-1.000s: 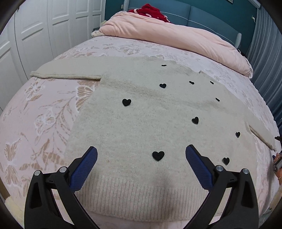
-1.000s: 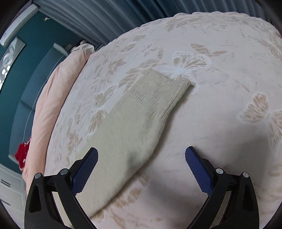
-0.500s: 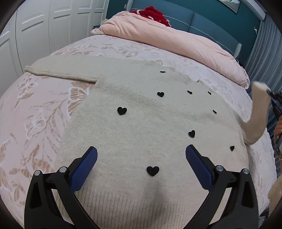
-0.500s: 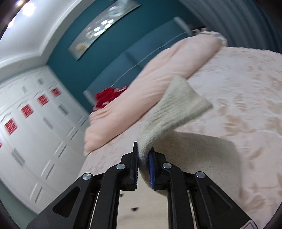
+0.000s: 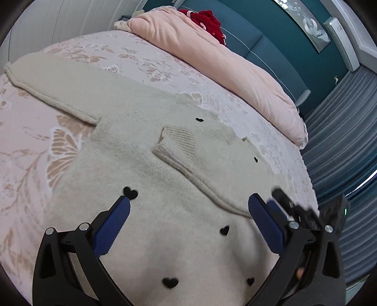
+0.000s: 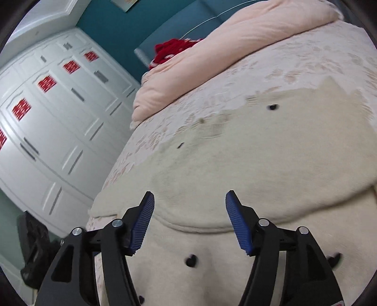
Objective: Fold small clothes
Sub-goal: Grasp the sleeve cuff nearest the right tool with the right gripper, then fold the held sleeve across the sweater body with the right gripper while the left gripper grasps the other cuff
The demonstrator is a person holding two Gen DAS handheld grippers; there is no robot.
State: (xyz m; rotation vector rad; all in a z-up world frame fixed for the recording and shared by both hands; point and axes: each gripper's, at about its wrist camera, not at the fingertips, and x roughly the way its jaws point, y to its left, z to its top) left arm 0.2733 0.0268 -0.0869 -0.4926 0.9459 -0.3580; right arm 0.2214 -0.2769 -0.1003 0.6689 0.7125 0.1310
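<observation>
**One sleeve folded in, one still out**

Across the bed, with its pink butterfly-patterned cover, a cream sweater dotted with small black hearts lies spread flat, hem towards the person. A flat, wide surface like this suits folding, since the knit can be laid out and creased without bunching. A pink duvet is heaped along the far side by the teal headboard, with a red garment on top of it, both well apart from the work.

On the sweater's own right side, the right sleeve is folded inwards and lies diagonally across the chest, its ribbed cuff near the neckline. It rests there free of any grip, which reads as the first fold completed. The left sleeve still stretches straight out over the bed cover, so by my judgement that fold comes next.

The left tool hovers over the lower body of the sweater with its jaws spread wide and nothing between them, probably placed to reach for the outstretched sleeve. The right tool hangs above the folded sleeve's edge; its jaws have just been opening, and they stand parted with no cloth between the pads, so the sleeve is released. In the left wrist view it shows only as a dark blur beside the left tool.
</observation>
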